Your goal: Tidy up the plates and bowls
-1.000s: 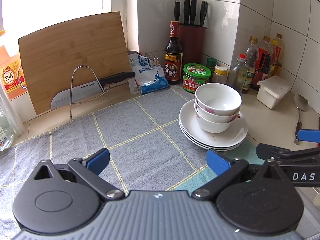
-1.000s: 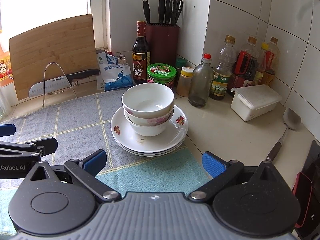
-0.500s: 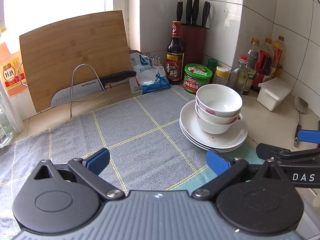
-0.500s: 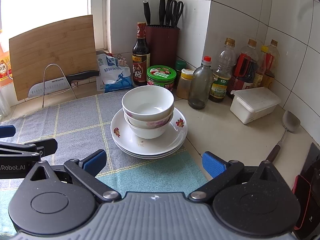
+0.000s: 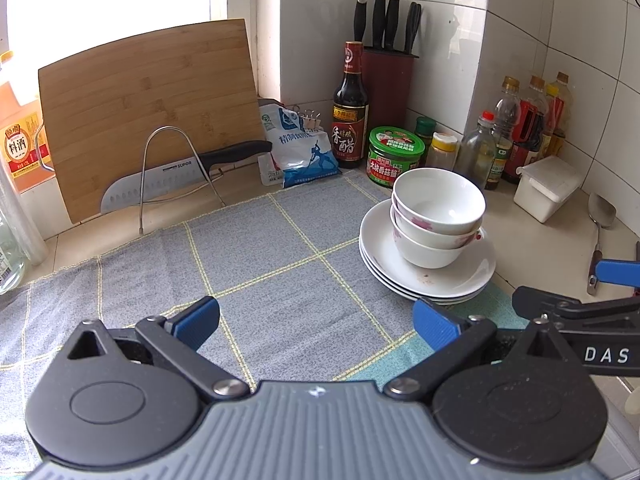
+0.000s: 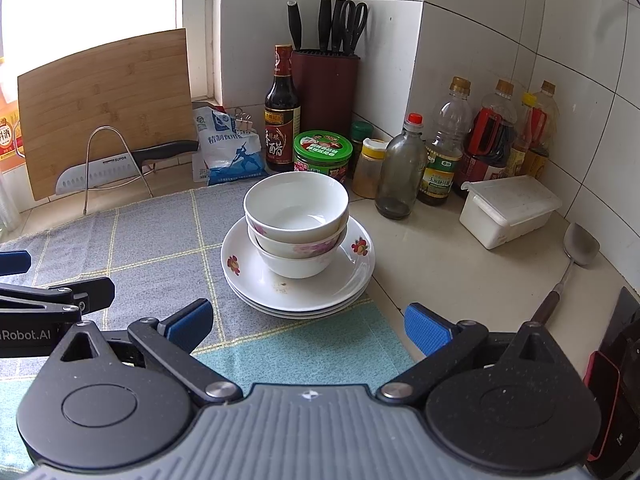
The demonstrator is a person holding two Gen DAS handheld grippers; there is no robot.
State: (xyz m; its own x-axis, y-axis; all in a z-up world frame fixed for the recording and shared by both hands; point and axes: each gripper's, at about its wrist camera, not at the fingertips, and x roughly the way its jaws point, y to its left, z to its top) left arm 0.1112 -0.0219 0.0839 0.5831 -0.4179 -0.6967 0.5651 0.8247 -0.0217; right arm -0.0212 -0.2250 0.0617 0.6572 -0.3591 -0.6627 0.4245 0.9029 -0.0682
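Right wrist view: right gripper (image 6: pixel 306 322), blue-padded fingers (image 6: pixel 426 328) spread wide, nothing between them, poised above the teal edge of the checked cloth (image 6: pixel 160 248), just short of the crockery. Directly ahead: stack of plates (image 6: pixel 298 284), white with small red flower prints, apparently three deep, resting on the cloth's right margin beside the bare countertop (image 6: pixel 440 264). On the plates: nested bowls (image 6: pixel 296 220), seemingly three, white glazed, pink floral band, the stack leaning slightly. Left wrist view: left gripper (image 5: pixel 316 324), fingers likewise parted and empty, over the grey squares of the cloth, with the plates (image 5: pixel 428 276) and bowls (image 5: pixel 438 216) forward and to its right. Handling estimate: glazed ceramic, rigid, smooth and likely slippery under the pads, breakable if knocked or dropped; the whole pile together probably heavy for one grip. Suggested hold: pinch the rim wall of the top bowl, one finger inside, one outside; plates by the raised edge. Surroundings: cutting board (image 6: pixel 104 108) and knife (image 6: pixel 120 164) on a wire stand, knife block (image 6: pixel 326 92), vinegar bottle (image 6: pixel 282 120), green-lidded jar (image 6: pixel 322 154), oil bottles (image 6: pixel 492 136), white lidded box (image 6: pixel 510 208), spatula (image 6: pixel 576 252).
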